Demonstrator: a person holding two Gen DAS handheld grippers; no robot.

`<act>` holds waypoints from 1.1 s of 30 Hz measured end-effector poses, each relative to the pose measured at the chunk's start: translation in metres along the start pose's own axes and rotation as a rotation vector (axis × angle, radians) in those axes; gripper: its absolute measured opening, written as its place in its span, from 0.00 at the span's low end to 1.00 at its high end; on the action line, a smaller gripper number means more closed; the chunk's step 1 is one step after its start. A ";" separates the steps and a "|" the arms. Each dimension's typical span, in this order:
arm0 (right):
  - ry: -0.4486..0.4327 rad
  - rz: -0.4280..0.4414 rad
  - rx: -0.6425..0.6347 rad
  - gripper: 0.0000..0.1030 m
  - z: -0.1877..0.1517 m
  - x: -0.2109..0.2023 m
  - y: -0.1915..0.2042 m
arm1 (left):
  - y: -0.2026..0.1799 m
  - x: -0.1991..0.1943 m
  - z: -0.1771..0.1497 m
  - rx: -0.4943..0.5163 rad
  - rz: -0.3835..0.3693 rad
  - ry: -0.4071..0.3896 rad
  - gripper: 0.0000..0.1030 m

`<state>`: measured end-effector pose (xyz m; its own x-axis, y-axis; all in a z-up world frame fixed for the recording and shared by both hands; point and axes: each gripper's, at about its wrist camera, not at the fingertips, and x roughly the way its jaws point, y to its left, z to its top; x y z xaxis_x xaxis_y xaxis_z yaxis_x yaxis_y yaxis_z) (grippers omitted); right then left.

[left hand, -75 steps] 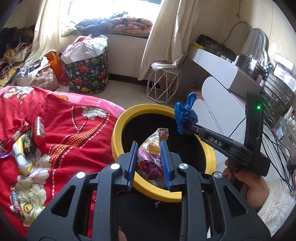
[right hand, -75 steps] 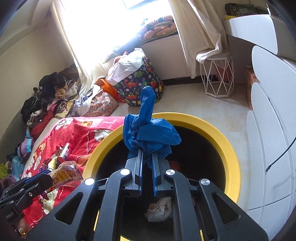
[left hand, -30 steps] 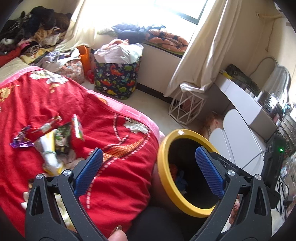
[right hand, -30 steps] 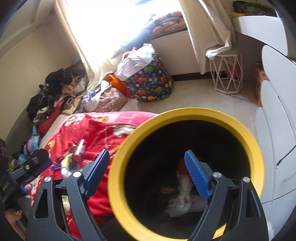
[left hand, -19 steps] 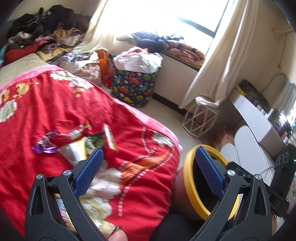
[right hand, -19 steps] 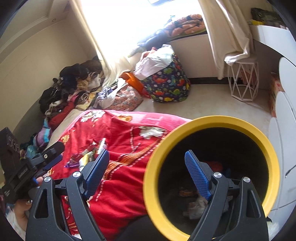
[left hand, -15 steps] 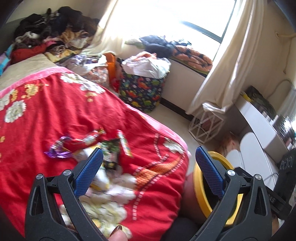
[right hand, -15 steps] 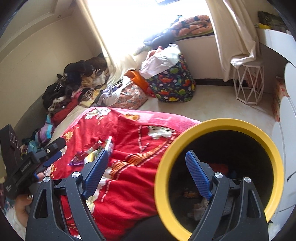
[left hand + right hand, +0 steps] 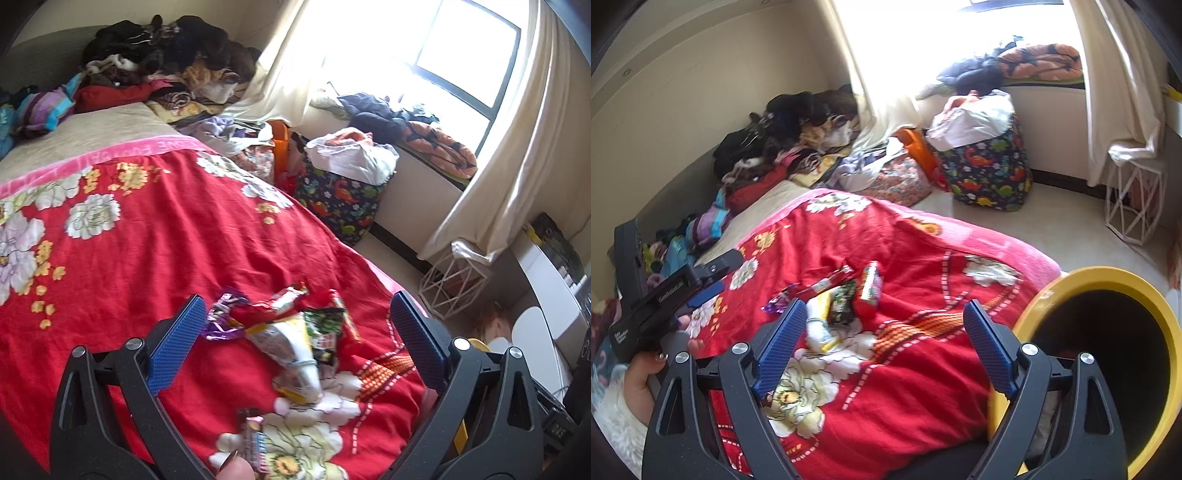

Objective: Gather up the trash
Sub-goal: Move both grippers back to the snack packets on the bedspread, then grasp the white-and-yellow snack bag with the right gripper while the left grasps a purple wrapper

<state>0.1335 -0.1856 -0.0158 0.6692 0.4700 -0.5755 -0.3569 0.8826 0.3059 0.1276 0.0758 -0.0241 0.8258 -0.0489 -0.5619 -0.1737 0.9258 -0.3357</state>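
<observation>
Both my grippers are spread wide with nothing in them, the left gripper (image 9: 293,339) and the right gripper (image 9: 884,341) both aimed at the pile of wrappers (image 9: 291,332) lying on the red blanket (image 9: 147,243). The yellow bin (image 9: 1108,275) sits just off the blanket's edge, beside the right one. I reckon the trick is to go one piece per gripper, come down over an outer wrapper like the purple foil (image 9: 221,319), and pinch the crinkly edge without grabbing blanket.

Black plastic gripper frames with 2 silver screws per side and blue textured pads (image 9: 177,343). White lettering along the left gripper (image 9: 713,278). Fluffy white sleeve (image 9: 613,413), glittery nail polish.
</observation>
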 end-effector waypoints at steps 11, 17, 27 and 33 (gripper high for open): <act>0.115 0.094 -0.140 0.63 -0.011 0.054 0.052 | 0.050 0.008 -0.001 -0.056 0.097 0.028 0.89; 0.200 0.135 -0.187 0.47 -0.024 0.094 0.070 | 0.076 0.021 -0.013 -0.121 0.108 0.088 0.71; 0.295 0.141 -0.148 0.29 -0.038 0.149 0.070 | 0.086 0.043 -0.030 -0.177 0.057 0.167 0.54; 0.318 0.171 -0.143 0.24 -0.043 0.163 0.068 | 0.083 0.058 -0.035 -0.180 0.042 0.187 0.36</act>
<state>0.1904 -0.0494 -0.1215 0.3646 0.5669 -0.7388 -0.5478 0.7721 0.3221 0.1429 0.1365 -0.1110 0.7050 -0.0958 -0.7027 -0.3121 0.8478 -0.4287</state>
